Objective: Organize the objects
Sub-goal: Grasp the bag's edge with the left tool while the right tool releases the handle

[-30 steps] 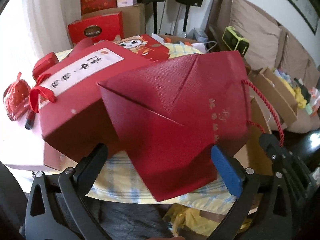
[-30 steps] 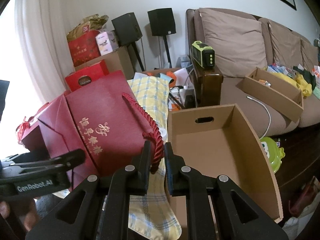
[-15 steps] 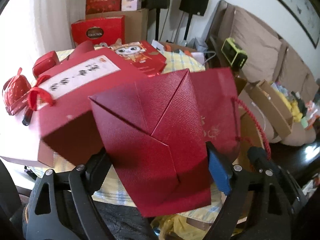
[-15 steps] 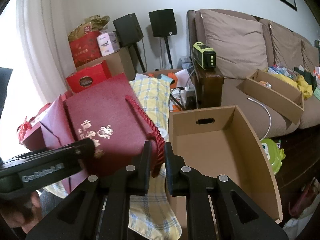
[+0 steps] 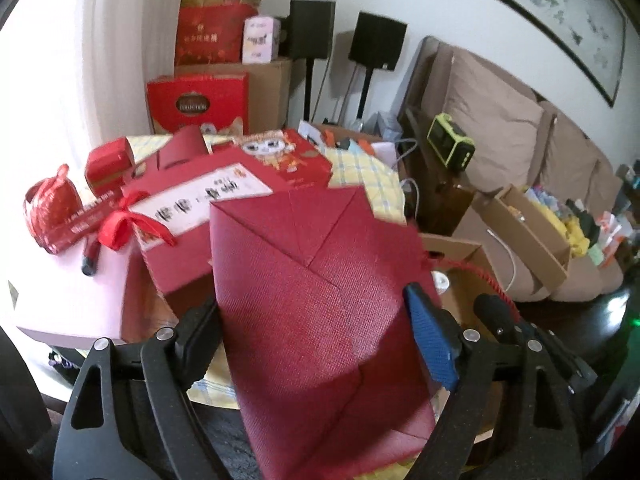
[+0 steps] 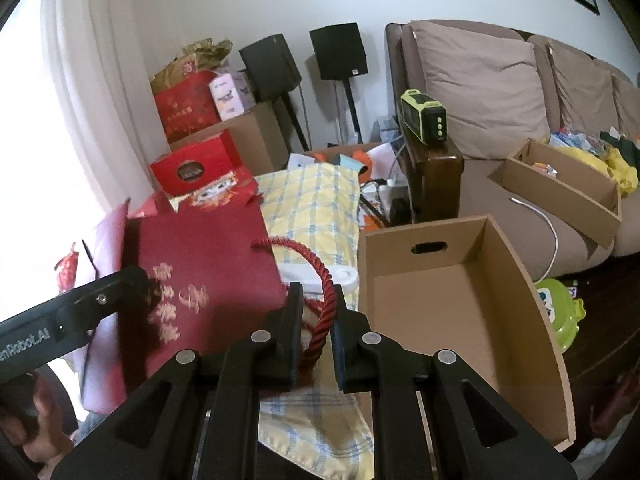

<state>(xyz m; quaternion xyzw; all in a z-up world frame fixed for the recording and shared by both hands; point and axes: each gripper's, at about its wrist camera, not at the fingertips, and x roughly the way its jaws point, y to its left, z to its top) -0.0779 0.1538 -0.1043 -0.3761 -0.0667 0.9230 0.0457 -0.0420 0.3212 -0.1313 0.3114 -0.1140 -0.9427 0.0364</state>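
I have the dark red gift bag (image 5: 320, 312) filling the middle of the left wrist view, its folded bottom turned toward the camera. My left gripper (image 5: 316, 328) has its fingers (image 5: 430, 340) spread wide around that bottom end — they have just been closing in, with the bag between them, and each now lies right against a side of the bag, though I cannot tell whether they press on it. In the right wrist view the same bag sits left of centre, gold characters on its face, and my right gripper (image 6: 317, 336) has its fingers drawn narrow on the red rope handle (image 6: 320, 312), which loops up from between them to the bag's edge. The left gripper's arm crosses the lower left of that frame, over the bag's printed face. Behind the bag, in the upper left of the left wrist view, a red gift box with a white label and ribbon bow (image 5: 200, 216) lies on the counter (image 5: 64, 304) among other red packages. To the right of the handle in the right wrist view stands an open cardboard box (image 6: 460, 300) — brown, with a hand-hole in its far wall — beside the yellow checked cloth (image 6: 316, 200).
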